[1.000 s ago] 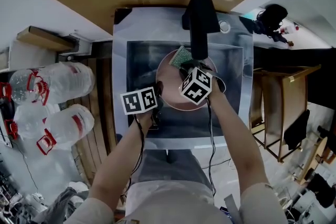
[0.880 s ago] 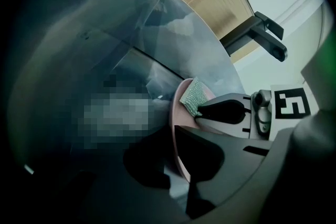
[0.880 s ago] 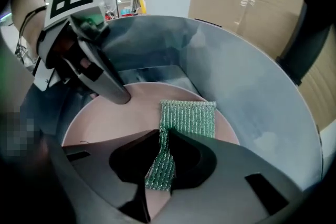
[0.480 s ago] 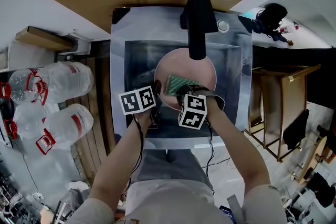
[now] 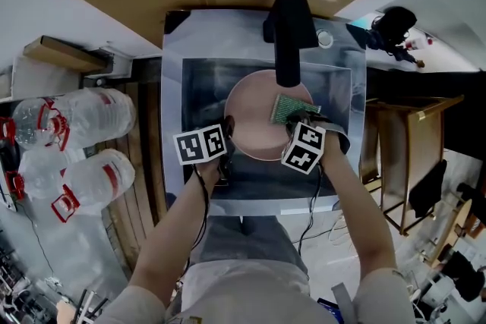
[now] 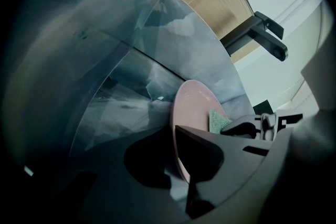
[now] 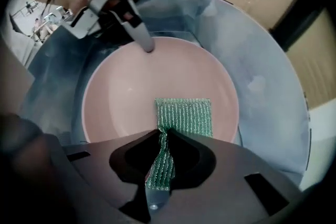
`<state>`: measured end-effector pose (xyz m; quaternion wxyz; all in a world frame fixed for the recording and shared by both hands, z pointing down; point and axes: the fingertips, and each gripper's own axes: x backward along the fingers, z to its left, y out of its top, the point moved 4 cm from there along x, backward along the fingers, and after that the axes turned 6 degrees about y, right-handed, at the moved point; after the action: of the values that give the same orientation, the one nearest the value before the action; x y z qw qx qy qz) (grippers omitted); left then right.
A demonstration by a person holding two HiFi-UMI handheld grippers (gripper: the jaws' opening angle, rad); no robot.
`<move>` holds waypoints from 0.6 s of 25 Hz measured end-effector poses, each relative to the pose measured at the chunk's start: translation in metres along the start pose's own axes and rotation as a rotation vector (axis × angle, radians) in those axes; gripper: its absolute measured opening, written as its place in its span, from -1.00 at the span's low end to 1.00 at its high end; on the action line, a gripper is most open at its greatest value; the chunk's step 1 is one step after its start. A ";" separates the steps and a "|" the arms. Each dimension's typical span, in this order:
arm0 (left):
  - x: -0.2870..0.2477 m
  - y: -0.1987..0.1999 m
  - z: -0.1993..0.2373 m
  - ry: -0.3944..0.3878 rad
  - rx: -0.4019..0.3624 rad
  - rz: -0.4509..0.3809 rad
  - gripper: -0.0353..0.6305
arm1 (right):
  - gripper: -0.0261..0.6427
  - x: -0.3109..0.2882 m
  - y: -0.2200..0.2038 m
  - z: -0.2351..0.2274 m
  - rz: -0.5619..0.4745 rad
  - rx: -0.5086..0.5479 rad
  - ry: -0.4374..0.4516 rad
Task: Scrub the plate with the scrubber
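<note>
Head view: found steel sink (image 5: 182, 87) at centre of frame, with dark faucet (image 5: 287, 34) reaching in from upper centre. Found pink plate (image 5: 250, 117) inside the basin, below the spout. Could not tell whether it lay flat or stood propped at an angle.

Logged left gripper (image 5: 228, 131) at lower left rim of plate, jaws pressed together on that edge and pinching it. Logged right gripper (image 7: 160, 131) at right side of plate, jaws clamped on bunched tail of green scrubber (image 7: 184, 115). Free flat end of scrubber laid against plate face, right of centre.

Judged step as scrubbing under way: pad in contact, plate steadied from the other side. Made out no suds or dirt, so could not gauge how much of the face was done.

Judged next move to call for sweeping the pad toward left and upper parts of the face with even pressure. Left pinch to be kept firm so plate would not swivel or slip. Needed care near faucet overhead and near left jaws at the rim.
</note>
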<state>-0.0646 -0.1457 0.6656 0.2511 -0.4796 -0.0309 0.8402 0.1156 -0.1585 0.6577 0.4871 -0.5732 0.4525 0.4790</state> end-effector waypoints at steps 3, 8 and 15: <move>0.000 0.000 -0.001 -0.003 0.000 0.000 -0.79 | -0.66 0.000 0.011 -0.033 -0.053 -0.098 -0.067; 0.000 0.001 -0.001 -0.005 0.011 -0.002 -0.79 | -0.66 -0.002 0.054 -0.059 -0.213 -0.217 -0.052; 0.000 0.001 -0.001 -0.003 0.023 -0.009 -0.79 | -0.66 -0.004 0.089 -0.031 -0.274 -0.174 0.041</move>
<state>-0.0643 -0.1465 0.6651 0.2602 -0.4752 -0.0237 0.8402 0.0306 -0.1998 0.6530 0.4872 -0.6792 0.3367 0.4335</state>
